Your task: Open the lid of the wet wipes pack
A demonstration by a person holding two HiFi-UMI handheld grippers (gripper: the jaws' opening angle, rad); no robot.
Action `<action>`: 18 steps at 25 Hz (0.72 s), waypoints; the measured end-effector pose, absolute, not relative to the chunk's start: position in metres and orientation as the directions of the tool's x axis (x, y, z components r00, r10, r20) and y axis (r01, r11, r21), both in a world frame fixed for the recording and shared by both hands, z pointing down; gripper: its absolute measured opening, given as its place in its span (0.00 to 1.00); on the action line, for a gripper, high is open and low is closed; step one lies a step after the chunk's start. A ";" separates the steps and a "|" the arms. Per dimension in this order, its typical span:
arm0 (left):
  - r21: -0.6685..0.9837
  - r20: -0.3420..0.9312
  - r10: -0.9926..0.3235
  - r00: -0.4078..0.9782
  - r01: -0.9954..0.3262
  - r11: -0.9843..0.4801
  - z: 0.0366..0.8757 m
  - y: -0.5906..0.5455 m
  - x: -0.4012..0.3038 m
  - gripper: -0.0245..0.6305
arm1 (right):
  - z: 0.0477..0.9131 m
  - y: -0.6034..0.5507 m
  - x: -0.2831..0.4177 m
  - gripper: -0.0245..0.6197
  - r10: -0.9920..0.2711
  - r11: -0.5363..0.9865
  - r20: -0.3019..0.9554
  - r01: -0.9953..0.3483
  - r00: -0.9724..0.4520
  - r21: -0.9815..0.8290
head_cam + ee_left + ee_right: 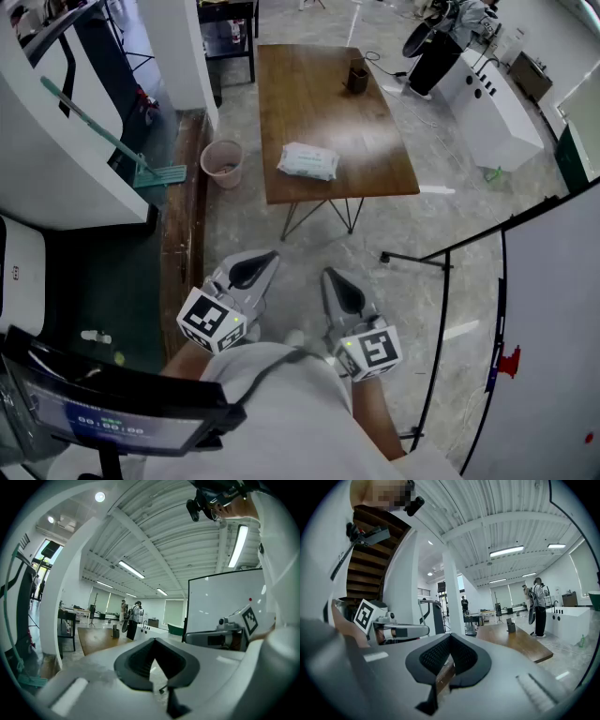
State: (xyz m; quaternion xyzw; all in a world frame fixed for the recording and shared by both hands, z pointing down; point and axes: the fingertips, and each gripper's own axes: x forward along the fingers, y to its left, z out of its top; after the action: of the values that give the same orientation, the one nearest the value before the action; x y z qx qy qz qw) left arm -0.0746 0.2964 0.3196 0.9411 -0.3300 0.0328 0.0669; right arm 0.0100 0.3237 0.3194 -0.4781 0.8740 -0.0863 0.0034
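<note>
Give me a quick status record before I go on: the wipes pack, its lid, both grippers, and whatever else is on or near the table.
wet wipes pack: lies flat near the near edge of the wooden table, nothing touching it
lid: too small in the head view to tell whether it is open or closed
left gripper: jaws together, empty, held close to the person, well short of the table
right gripper: jaws together, empty, beside the left one
also on table: small dark holder at the far end
on floor: pink bin off the table's left side
</note>
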 end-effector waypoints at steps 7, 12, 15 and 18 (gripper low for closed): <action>0.098 0.115 -0.627 0.771 -0.636 -0.765 0.316 0.286 -0.063 0.05 | 0.321 0.314 0.022 0.05 -0.827 0.539 0.089 -0.828 -0.555 -0.155; 0.102 0.130 -0.643 0.755 -0.655 -0.749 0.322 0.281 -0.048 0.05 | 0.326 0.307 0.038 0.05 -0.808 0.563 0.079 -0.805 -0.584 -0.188; 0.103 0.139 -0.649 0.748 -0.663 -0.742 0.327 0.280 -0.038 0.05 | 0.328 0.303 0.051 0.05 -0.798 0.573 0.065 -0.788 -0.599 -0.226; 0.095 0.146 -0.658 0.739 -0.672 -0.734 0.329 0.277 -0.028 0.05 | 0.331 0.301 0.063 0.05 -0.788 0.581 0.069 -0.777 -0.612 -0.242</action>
State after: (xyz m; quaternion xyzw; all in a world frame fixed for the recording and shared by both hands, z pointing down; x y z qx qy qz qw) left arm -0.0276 0.2775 0.3286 0.9298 -0.3577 0.0511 0.0705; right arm 0.0631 0.3007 0.3308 -0.4401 0.8889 -0.1250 0.0229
